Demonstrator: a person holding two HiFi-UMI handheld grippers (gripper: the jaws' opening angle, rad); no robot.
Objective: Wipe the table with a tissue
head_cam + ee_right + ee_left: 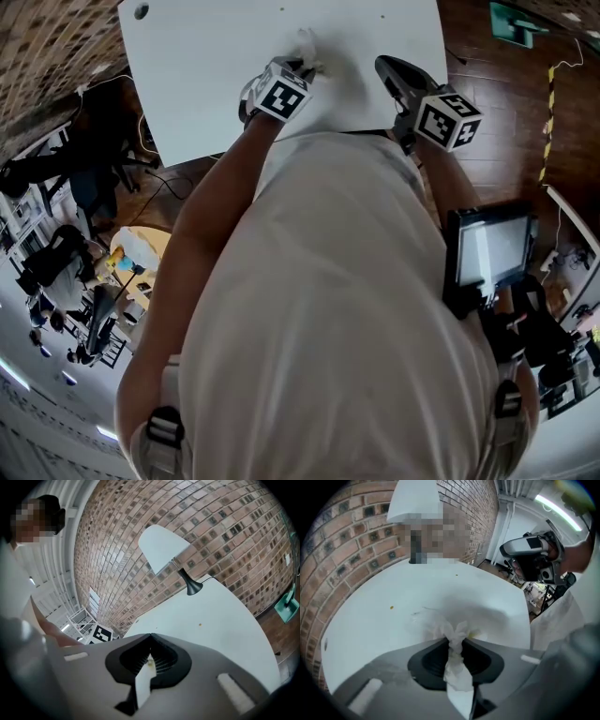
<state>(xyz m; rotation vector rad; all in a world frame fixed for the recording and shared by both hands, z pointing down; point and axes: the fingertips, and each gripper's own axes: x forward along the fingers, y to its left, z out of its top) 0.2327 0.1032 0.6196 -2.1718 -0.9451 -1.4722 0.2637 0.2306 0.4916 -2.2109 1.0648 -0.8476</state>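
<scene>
A crumpled white tissue (455, 631) is pinched between the jaws of my left gripper (454, 643); its loose end spreads on the white table (375, 620). In the head view the left gripper (302, 62) points steeply down at the table's (206, 66) middle, with the tissue (307, 43) just past its tips. My right gripper (386, 66) hovers to the right above the table's near edge. Its jaws (150, 637) meet at the tips with nothing between them. A small yellow speck (391, 606) lies on the table left of the tissue.
A white shade on a black stem (161, 545) stands at the table's far end by the brick wall (225, 531). The left gripper's marker cube (101, 633) shows at the left. Wooden floor (506, 84) lies right of the table; chairs and cables (103, 178) lie to its left.
</scene>
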